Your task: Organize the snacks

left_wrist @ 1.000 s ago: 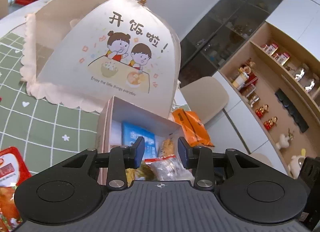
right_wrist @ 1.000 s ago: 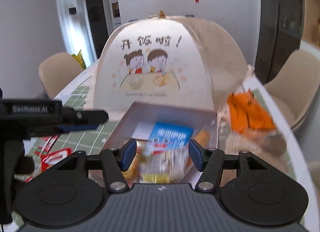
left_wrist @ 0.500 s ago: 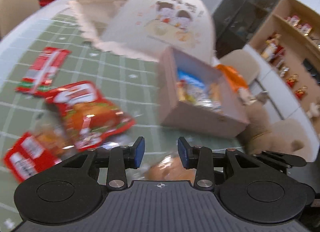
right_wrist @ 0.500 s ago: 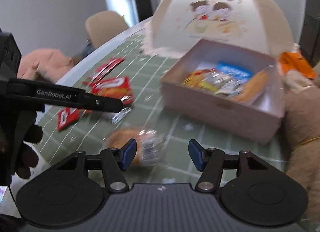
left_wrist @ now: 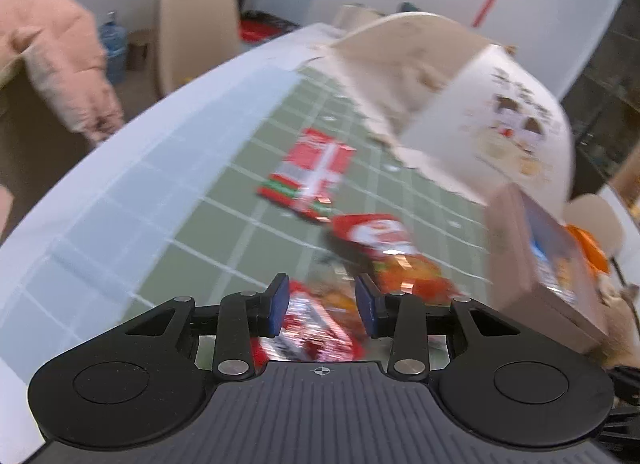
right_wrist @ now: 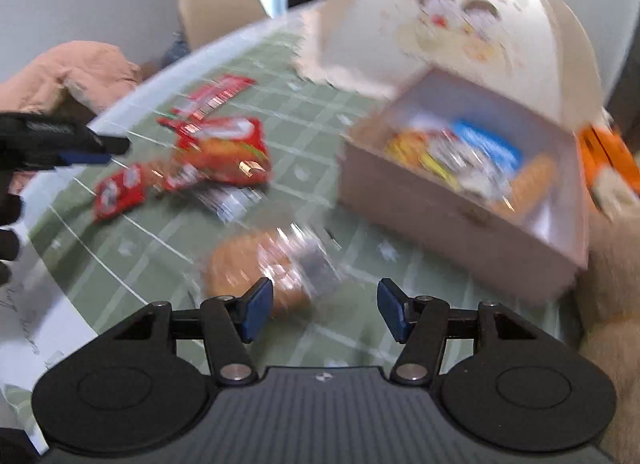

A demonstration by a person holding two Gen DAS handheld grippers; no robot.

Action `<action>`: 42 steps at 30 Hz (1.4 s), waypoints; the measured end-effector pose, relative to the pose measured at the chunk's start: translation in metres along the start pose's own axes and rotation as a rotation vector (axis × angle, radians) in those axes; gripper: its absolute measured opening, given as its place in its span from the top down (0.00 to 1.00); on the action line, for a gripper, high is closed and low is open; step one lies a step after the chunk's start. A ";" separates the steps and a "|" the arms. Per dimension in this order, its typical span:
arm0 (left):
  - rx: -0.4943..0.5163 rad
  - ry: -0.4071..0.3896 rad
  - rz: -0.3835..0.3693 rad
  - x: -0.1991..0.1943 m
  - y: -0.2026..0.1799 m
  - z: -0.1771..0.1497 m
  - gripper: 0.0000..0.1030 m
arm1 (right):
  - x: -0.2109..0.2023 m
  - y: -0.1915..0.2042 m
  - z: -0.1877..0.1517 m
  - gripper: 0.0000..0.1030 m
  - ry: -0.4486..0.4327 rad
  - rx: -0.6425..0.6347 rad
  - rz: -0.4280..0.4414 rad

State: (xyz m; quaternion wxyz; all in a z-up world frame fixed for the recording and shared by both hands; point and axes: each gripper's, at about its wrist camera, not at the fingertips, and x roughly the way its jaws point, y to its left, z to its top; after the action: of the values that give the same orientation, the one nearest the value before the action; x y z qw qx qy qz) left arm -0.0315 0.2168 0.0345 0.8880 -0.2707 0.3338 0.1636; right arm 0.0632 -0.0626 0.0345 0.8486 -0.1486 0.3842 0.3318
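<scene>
Both views are blurred by motion. My left gripper stands open above a small red snack packet on the green checked cloth, nothing pressed between its pads. Beyond it lie a red-and-orange snack bag and a flat red-and-green packet. My right gripper is open over a clear-wrapped bun, not touching it. The pale pink box at right holds several snacks. Red packets lie left of it, and my left gripper shows at the left edge.
A domed food cover with a cartoon print stands behind the box. An orange packet lies right of the box beside a beige plush thing. Chairs and a pink coat stand past the table's pale edge.
Both grippers swung away from the box and down toward the table. The left now faces the red packets, the right the wrapped bun. Neither opening has changed.
</scene>
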 end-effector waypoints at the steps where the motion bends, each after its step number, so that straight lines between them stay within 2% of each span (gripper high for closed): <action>1: 0.000 0.006 0.012 0.003 0.004 0.001 0.61 | 0.002 0.005 0.003 0.44 -0.009 -0.011 0.012; 3: 0.016 0.030 0.033 0.010 0.007 0.002 0.61 | 0.011 0.018 0.010 0.44 -0.001 -0.033 0.045; 5: 0.041 0.058 0.040 0.016 0.004 0.000 0.61 | 0.022 0.030 0.013 0.38 0.017 -0.051 0.068; 9: 0.127 0.087 0.026 0.018 -0.011 -0.009 0.61 | 0.029 0.045 0.015 0.36 0.006 -0.095 0.033; 13: 0.181 0.131 -0.033 0.020 -0.027 -0.016 0.61 | 0.025 0.030 0.008 0.36 0.012 -0.047 0.044; 16: 0.200 0.173 -0.097 0.019 -0.036 -0.024 0.61 | 0.024 0.018 0.002 0.35 0.005 -0.021 0.007; 21: 0.172 0.234 -0.199 0.008 -0.043 -0.034 0.63 | 0.019 0.000 -0.008 0.35 -0.006 0.045 -0.079; 24: 0.127 0.216 -0.235 -0.006 -0.038 -0.033 0.63 | 0.014 -0.007 -0.015 0.35 0.002 0.057 -0.121; 26: 0.106 0.183 -0.221 -0.013 -0.033 -0.027 0.63 | 0.010 -0.011 -0.022 0.35 -0.002 0.054 -0.147; 29: 0.071 0.114 -0.162 -0.015 -0.021 -0.013 0.63 | 0.005 -0.018 -0.035 0.35 0.014 0.075 -0.171; 33: -0.005 0.093 -0.139 -0.001 -0.018 0.009 0.63 | -0.001 -0.024 -0.053 0.35 0.022 0.131 -0.171; 38: 0.052 0.095 -0.124 0.024 -0.041 0.019 0.63 | -0.012 -0.027 -0.060 0.35 -0.002 0.178 -0.135; 42: 0.200 0.148 -0.070 0.036 -0.057 0.004 0.63 | -0.019 -0.013 -0.055 0.35 -0.038 0.108 -0.117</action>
State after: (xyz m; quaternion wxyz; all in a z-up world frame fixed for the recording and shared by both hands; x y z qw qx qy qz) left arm 0.0234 0.1777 0.0336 0.8886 -0.2038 0.4035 0.0780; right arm 0.0322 -0.1088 0.0128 0.8805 -0.1185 0.3761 0.2632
